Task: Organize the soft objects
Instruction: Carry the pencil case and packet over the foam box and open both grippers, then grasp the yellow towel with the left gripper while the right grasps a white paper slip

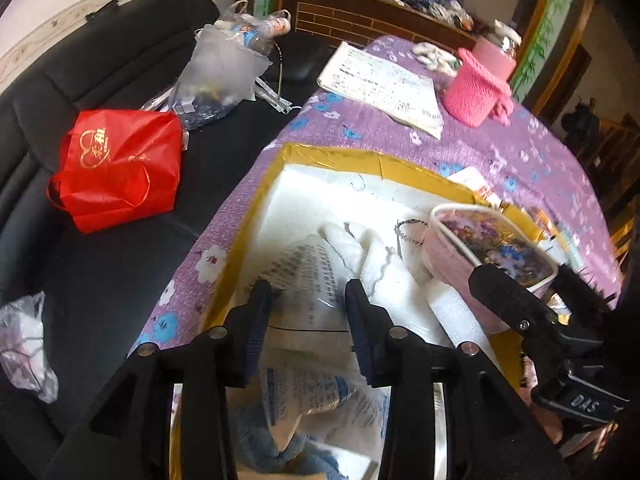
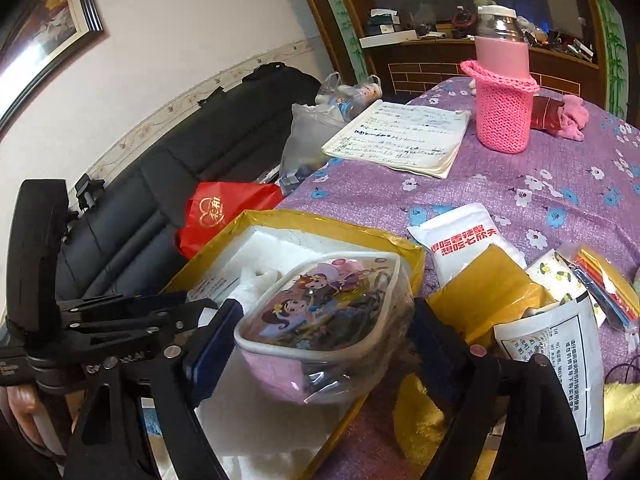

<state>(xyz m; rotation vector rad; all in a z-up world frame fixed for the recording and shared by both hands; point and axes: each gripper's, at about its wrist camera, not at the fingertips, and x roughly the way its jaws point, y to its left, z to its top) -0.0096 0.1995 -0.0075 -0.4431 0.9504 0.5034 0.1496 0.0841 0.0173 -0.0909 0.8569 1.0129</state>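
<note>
A gold-rimmed box with white foam lining sits on the purple flowered tablecloth. In the left wrist view my left gripper is shut on a clear printed plastic packet over the box, beside a white fluffy cloth. In the right wrist view my right gripper is shut on a clear pouch with a cartoon girl print and pink contents, held over the box's right edge. That pouch also shows in the left wrist view.
A pink crochet-sleeved bottle and an open notebook stand at the table's far side. White and gold packets and a printed sheet lie right of the box. A black sofa holds a red bag and plastic bags.
</note>
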